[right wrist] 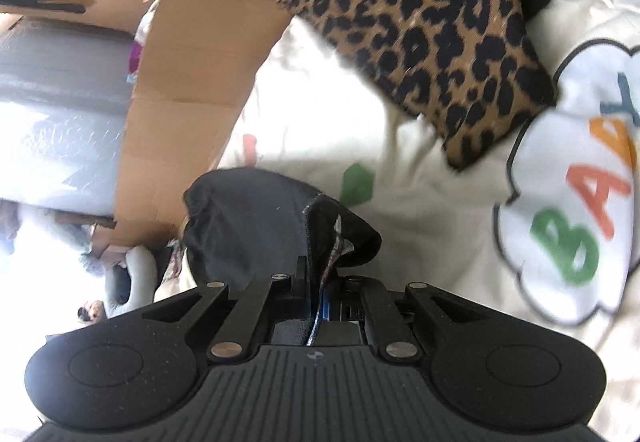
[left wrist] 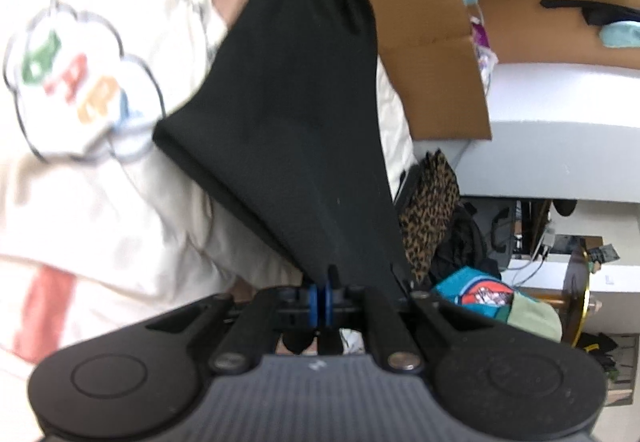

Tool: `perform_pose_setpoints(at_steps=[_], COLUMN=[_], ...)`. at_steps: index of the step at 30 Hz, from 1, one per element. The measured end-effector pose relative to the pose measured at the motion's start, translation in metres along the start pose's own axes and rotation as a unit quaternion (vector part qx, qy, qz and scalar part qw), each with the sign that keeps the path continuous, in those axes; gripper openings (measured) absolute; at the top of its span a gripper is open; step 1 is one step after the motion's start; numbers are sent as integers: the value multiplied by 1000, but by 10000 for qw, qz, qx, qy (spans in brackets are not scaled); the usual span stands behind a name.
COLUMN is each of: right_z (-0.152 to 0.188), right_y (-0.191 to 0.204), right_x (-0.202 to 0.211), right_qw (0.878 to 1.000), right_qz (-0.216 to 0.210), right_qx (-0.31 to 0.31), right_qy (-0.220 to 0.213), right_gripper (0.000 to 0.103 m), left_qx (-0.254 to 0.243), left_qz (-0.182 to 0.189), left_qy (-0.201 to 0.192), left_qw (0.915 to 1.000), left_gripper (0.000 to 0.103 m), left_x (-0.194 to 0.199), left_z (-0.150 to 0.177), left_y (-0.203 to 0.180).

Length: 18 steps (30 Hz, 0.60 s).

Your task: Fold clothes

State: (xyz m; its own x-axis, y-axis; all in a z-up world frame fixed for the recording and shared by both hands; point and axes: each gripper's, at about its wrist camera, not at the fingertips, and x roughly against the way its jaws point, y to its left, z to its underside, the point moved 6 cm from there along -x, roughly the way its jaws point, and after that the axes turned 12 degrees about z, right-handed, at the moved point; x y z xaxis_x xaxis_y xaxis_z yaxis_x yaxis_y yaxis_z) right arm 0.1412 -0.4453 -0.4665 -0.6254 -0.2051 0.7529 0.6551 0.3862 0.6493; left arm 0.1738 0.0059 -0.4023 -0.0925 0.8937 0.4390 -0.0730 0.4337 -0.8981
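Both left gripper (left wrist: 320, 292) and right gripper (right wrist: 316, 298) clamp black garment (left wrist: 288, 113)

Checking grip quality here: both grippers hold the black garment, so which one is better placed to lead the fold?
Probably the left gripper: the black garment stretches taut and flat from its shut jaws. The right gripper pinches a bunched, crumpled edge.

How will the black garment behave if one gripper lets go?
Likely floppy: the black garment sags and bunches between the left gripper and right gripper. Probably light, since it stretches taut from thin pinches. The freed end would drop limp.
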Motion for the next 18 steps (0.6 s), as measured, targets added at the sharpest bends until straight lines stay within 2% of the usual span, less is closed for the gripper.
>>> perform_pose_setpoints(at_steps=[3, 9, 14, 18], right_z=[15, 37, 54, 65], right_y=[15, 42, 56, 57], right_x=[7, 22, 37, 50], right_qw=[9997, 9981, 9968, 9959], right_qz=[-54, -147, -161, -71], right_qx=[154, 395, 541, 689], right_qy=[158, 456, 570, 588], right_gripper=[3, 3, 3, 3], left_qx=[-165, -657, -752, -630], left_qz=[-110, -457, -589, -676], left_qy=[-132, -134, -210, -141], left_qw=[9997, 9967, 9952, 9956], left_gripper=[3, 3, 4, 4], left_x=[20, 45, 62, 67], left_z=[-15, -36, -29, -11], left_y=[-12, -25, -30, -18])
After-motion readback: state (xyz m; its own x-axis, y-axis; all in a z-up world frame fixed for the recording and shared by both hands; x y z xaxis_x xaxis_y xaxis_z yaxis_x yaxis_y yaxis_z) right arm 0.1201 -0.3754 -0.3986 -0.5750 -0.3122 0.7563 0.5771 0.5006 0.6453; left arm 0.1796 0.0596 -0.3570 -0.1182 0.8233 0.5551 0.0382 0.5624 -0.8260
